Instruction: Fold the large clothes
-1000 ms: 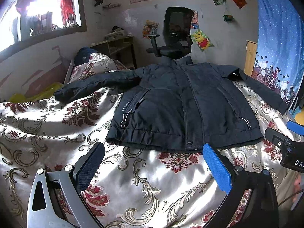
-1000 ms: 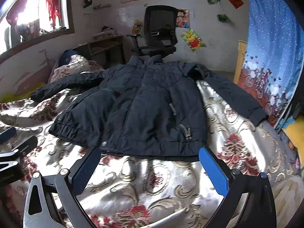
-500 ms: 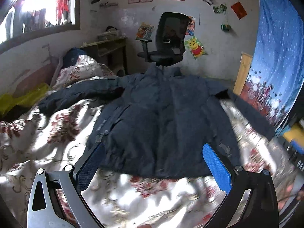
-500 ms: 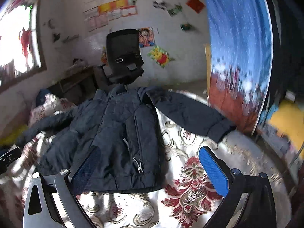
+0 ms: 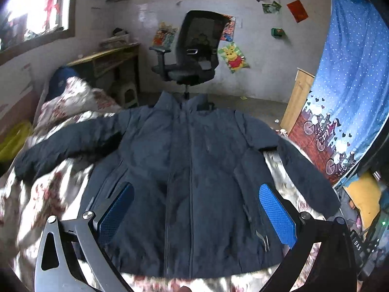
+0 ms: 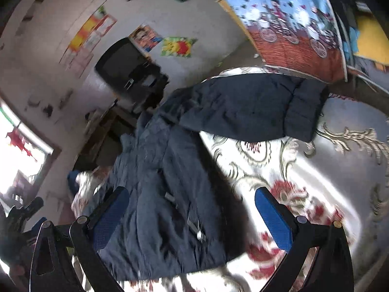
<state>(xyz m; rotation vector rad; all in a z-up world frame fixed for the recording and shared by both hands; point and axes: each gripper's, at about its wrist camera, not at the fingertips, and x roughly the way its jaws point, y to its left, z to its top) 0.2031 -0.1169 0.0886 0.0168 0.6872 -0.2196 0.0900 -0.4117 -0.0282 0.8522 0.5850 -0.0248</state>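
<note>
Jacket point(image 5: 189, 185) lies flat ahead of both tools, unfolded; left tool point(image 5: 194, 216) and right tool point(image 6: 192, 219) gape wide, empty.

One dark padded jacket point(image 5: 189, 182) lies spread on one floral bedspread point(image 5: 43, 194), both of its two sleeves out to left and right. Two grippers are in view — the left gripper point(image 5: 197, 215) and the right gripper point(image 6: 192, 216) — each with two blue-padded fingers set wide apart. At the far wall stand one black office chair point(image 5: 194, 51) and one wooden desk point(image 5: 111, 58); one blue patterned curtain point(image 5: 352, 92) hangs at right, one window point(image 5: 31, 7) at far left.
</note>
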